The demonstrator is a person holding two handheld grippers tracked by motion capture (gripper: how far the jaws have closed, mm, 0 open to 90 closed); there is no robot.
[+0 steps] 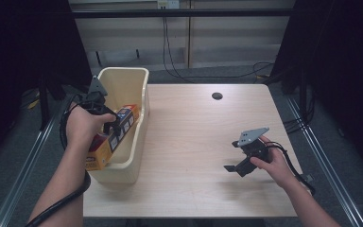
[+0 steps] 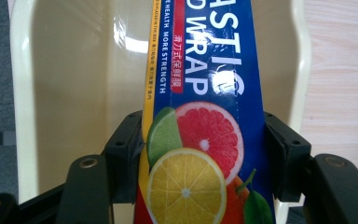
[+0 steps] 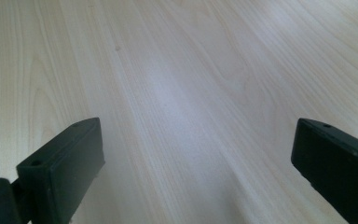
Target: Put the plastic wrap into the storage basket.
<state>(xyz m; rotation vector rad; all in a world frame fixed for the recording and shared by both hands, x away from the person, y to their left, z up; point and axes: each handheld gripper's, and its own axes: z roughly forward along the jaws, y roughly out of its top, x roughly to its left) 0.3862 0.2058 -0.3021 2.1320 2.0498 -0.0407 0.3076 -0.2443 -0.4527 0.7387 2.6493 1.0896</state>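
The plastic wrap box (image 1: 114, 135) is long and thin. It is blue with a yellow edge, white letters and pictures of cut fruit: a lime, a pink grapefruit, a lemon. It leans tilted in the cream bin (image 1: 142, 90), its near end sticking up over the bin's front wall.
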